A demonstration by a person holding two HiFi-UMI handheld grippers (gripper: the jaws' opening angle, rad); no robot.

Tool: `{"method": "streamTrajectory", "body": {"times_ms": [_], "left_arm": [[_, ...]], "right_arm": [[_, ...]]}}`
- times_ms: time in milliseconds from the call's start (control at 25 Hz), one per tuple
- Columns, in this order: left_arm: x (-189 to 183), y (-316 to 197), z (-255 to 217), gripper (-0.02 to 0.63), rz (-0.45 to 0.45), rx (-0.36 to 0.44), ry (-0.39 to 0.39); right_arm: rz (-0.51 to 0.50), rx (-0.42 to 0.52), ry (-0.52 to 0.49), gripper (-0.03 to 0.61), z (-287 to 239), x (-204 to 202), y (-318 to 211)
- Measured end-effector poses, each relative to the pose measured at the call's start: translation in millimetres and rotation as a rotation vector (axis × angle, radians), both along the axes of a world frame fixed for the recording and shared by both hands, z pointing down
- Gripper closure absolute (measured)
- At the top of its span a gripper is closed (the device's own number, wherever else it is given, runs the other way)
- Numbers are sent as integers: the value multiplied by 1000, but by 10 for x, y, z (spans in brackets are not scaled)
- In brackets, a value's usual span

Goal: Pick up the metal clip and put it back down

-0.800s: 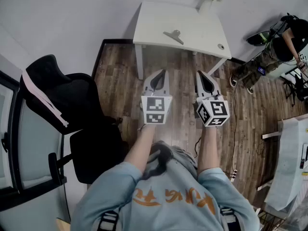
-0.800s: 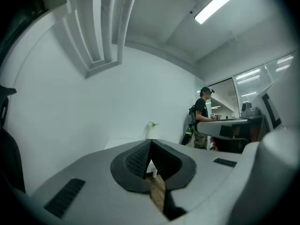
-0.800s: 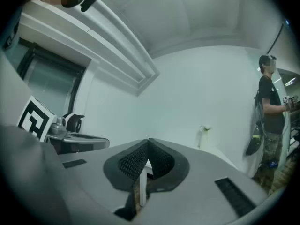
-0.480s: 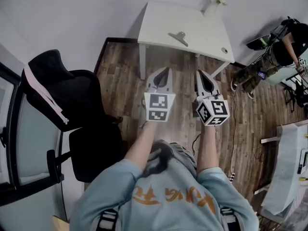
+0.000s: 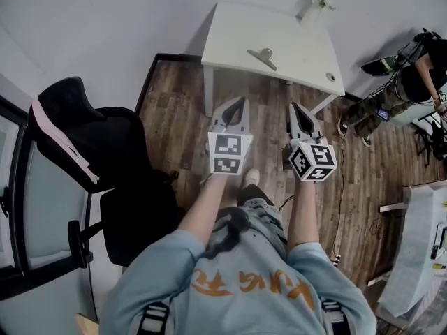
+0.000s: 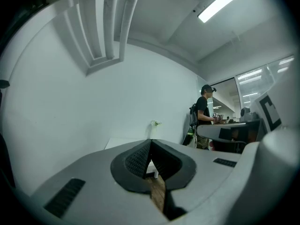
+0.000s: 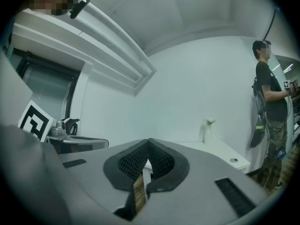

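The metal clip (image 5: 262,56) lies flat on the small white table (image 5: 293,61) far ahead, near its middle. My left gripper (image 5: 241,102) and right gripper (image 5: 295,108) are held side by side over the wooden floor, well short of the table, tips pointing towards it. Both are shut with nothing between the jaws. In the left gripper view the closed tips (image 6: 150,142) meet in front of the table's edge (image 6: 117,142). The right gripper view shows its closed tips (image 7: 148,142) with the white table (image 7: 220,150) beyond. The clip is not visible in either gripper view.
A black office chair (image 5: 91,145) stands at the left. A small vase (image 5: 313,7) and a round disc (image 5: 331,77) sit on the table. A person (image 5: 391,89) stands at the far right beside desks with equipment. A cable (image 5: 342,187) runs along the floor.
The table and clip sit slightly further right in the head view. Both grippers keep their pose, the right one a little more to the right. A foot now shows below the grippers.
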State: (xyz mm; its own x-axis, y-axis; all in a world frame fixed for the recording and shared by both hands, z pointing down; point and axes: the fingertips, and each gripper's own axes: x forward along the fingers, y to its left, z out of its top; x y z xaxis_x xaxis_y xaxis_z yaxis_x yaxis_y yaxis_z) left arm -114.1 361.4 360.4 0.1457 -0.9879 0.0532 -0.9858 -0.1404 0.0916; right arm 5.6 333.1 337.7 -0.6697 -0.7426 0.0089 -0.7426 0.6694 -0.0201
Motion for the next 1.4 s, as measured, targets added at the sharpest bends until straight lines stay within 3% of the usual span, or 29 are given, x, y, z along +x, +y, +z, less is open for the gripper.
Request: {"method": "streamTrajectory", "body": {"times_ms": [320, 600, 800, 880, 1040, 1200, 1400], "left_arm": [[-332, -961, 164, 591, -79, -12, -14], [-494, -2504, 2, 590, -110, -8, -38], [-258, -3622, -55, 590, -94, -24, -55], [-255, -3883, 87, 590, -96, -67, -77], [-507, -4098, 584, 590, -136, -205, -78], [-843, -4258, 847, 589, -180, -270, -42], [-719, -4437, 1211, 590, -141, -345, -18]], "right_arm": [[-10, -20, -55, 566, 199, -39, -1081], [17, -39, -82, 566, 110, 56, -2817], [8, -59, -98, 566, -30, 238, -4050], [-11, -98, -95, 566, 129, 169, -4386], [-47, -214, -80, 566, 663, -79, -4749], [-114, -285, -30, 566, 1032, -409, -4869], [-213, -418, 66, 536, 1555, -585, -4869]]}}
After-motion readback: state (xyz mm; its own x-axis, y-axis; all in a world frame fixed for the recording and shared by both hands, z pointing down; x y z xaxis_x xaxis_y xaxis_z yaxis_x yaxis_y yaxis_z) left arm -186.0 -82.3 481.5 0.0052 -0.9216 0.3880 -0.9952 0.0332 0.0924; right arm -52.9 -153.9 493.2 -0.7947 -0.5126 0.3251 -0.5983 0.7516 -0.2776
